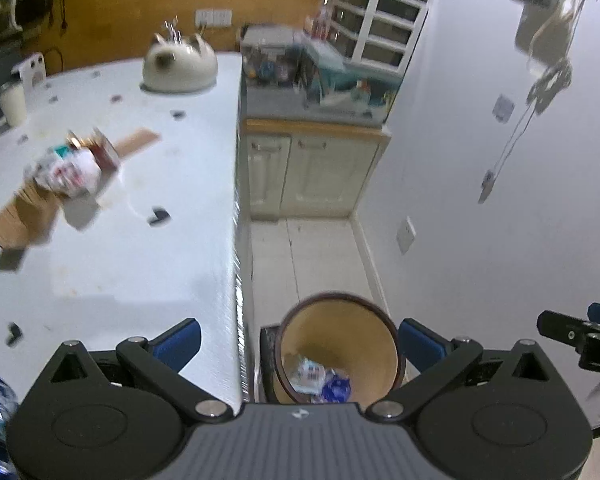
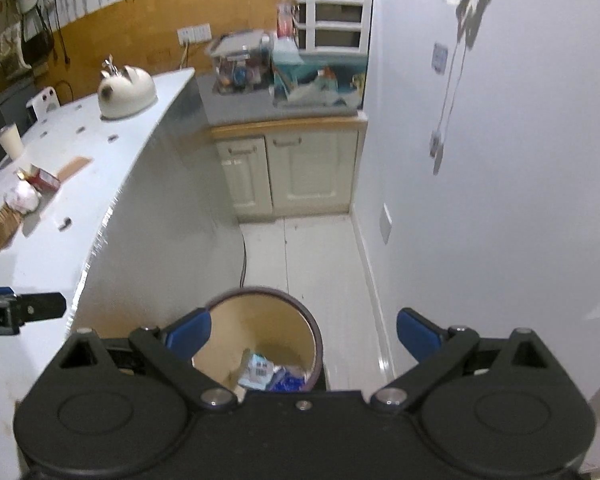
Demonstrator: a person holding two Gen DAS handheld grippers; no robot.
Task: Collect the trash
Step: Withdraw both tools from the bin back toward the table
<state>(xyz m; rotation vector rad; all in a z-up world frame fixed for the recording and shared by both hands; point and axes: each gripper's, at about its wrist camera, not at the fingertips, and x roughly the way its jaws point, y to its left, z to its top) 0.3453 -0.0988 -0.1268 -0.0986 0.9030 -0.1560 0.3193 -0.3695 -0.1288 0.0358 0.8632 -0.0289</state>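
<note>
Two grippers: left gripper (image 1: 300,344) and right gripper (image 2: 303,332), both wide, empty.
Bin (image 2: 268,344): we see it below both.
Trash (image 1: 66,172): ahead-left on table (image 1: 140,264); we judge it light, crumply—pinch the wrapper's bulge.

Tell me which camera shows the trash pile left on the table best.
Left wrist view: the trash pile sits large, though blurred. In the right wrist view it is small at the left edge, partly cut off.
</note>
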